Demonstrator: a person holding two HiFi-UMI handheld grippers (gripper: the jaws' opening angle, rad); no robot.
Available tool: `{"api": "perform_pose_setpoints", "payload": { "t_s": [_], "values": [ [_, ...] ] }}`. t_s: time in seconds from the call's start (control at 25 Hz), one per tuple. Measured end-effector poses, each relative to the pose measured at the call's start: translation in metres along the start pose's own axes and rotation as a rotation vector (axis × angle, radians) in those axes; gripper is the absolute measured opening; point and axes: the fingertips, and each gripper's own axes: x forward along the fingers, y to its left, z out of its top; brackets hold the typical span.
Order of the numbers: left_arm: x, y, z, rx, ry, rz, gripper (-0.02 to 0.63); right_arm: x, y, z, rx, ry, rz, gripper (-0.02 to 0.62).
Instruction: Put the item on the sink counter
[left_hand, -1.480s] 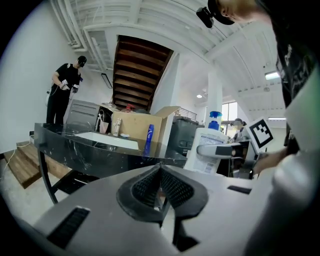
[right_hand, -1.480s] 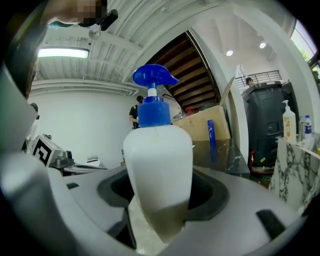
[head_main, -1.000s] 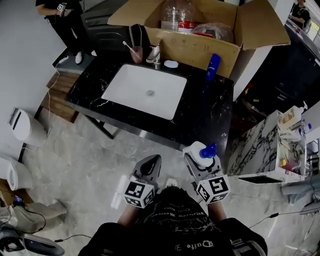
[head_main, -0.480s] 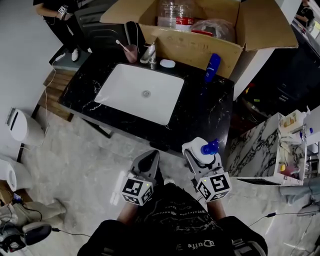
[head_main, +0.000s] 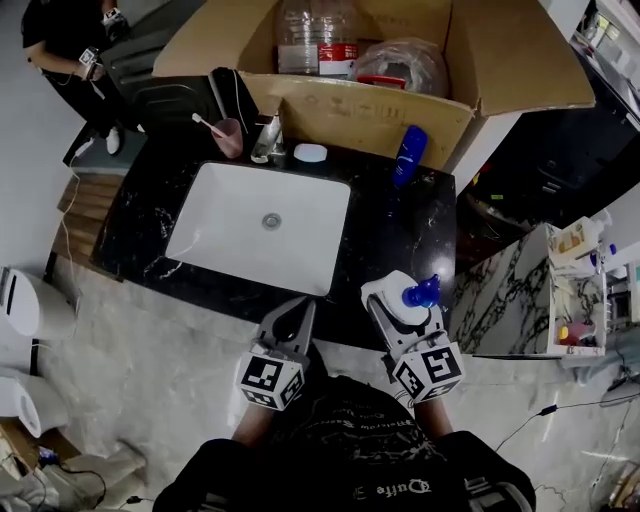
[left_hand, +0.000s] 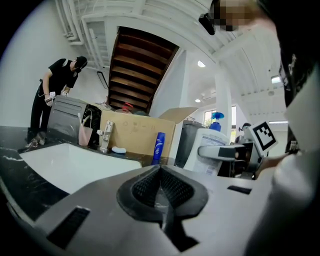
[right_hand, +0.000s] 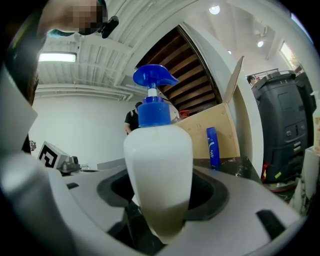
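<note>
Sprayer (right_hand: 158, 165) upright in right gripper's (right_hand: 159, 212) clamped jaws; left gripper's (left_hand: 161, 186) jaws together, empty; far ahead, box (head_main: 360, 112) with clear bottle (head_main: 308, 40).

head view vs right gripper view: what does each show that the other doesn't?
Head view only: the white rectangular sink basin, the pink cup with a toothbrush and the left gripper, fingers together. Right gripper view only: the brown slatted wooden structure overhead and the ceiling lights. Both: the white spray bottle with blue trigger top clamped in the right gripper, the slim blue bottle on the black marble counter, and the open cardboard box.
</note>
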Motion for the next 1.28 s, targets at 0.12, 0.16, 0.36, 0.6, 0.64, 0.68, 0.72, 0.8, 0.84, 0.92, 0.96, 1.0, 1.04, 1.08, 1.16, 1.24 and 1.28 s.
{"api": "perform_pose_setpoints", "payload": {
  "t_s": [0.12,0.16,0.36,0.6,0.64,0.68,0.72,0.8,0.84,0.92,0.96,1.0,1.04,1.08,1.16,1.24,1.28],
  "values": [
    [0.019,0.022,0.014,0.001,0.009,-0.026,0.008,0.027,-0.008,0.005,0.011,0.003,-0.042,0.273],
    [0.025,0.029,0.020,-0.001,0.006,-0.037,0.008,0.035,-0.011,0.007,0.016,0.003,-0.054,0.273],
    [0.048,0.065,0.041,0.021,-0.001,-0.080,0.008,0.075,-0.014,0.018,0.013,-0.001,-0.103,0.273],
    [0.064,0.104,0.051,0.036,0.010,-0.107,0.008,0.115,-0.019,0.020,0.018,0.021,-0.170,0.273],
    [0.066,0.110,0.051,0.033,0.014,-0.107,0.008,0.121,-0.020,0.021,0.016,0.023,-0.177,0.273],
    [0.068,0.116,0.051,0.030,0.016,-0.105,0.008,0.126,-0.022,0.024,0.011,0.023,-0.183,0.273],
    [0.071,0.121,0.052,0.026,0.019,-0.101,0.008,0.132,-0.025,0.027,0.005,0.022,-0.187,0.273],
    [0.076,0.126,0.053,0.017,0.020,-0.097,0.008,0.142,-0.029,0.034,-0.001,0.018,-0.186,0.273],
    [0.078,0.127,0.053,0.013,0.020,-0.097,0.008,0.146,-0.030,0.037,-0.001,0.016,-0.182,0.274],
    [0.081,0.127,0.052,0.009,0.025,-0.098,0.008,0.153,-0.033,0.041,0.005,0.008,-0.178,0.275],
    [0.083,0.126,0.052,0.008,0.028,-0.099,0.008,0.156,-0.035,0.043,0.007,0.006,-0.177,0.275],
    [0.084,0.125,0.053,0.008,0.030,-0.100,0.008,0.159,-0.038,0.046,0.008,0.004,-0.175,0.274],
    [0.085,0.123,0.053,0.008,0.030,-0.101,0.008,0.162,-0.040,0.049,0.006,0.003,-0.172,0.273],
    [0.086,0.121,0.055,0.008,0.029,-0.103,0.008,0.164,-0.042,0.051,0.003,0.006,-0.167,0.273],
    [0.086,0.118,0.056,0.006,0.029,-0.103,0.008,0.171,-0.048,0.054,-0.002,0.020,-0.154,0.275],
    [0.087,0.119,0.056,0.003,0.034,-0.090,0.008,0.177,-0.055,0.057,-0.001,0.037,-0.142,0.275],
    [0.087,0.120,0.056,0.001,0.037,-0.081,0.008,0.180,-0.058,0.058,-0.004,0.042,-0.140,0.275]
  ]
}}
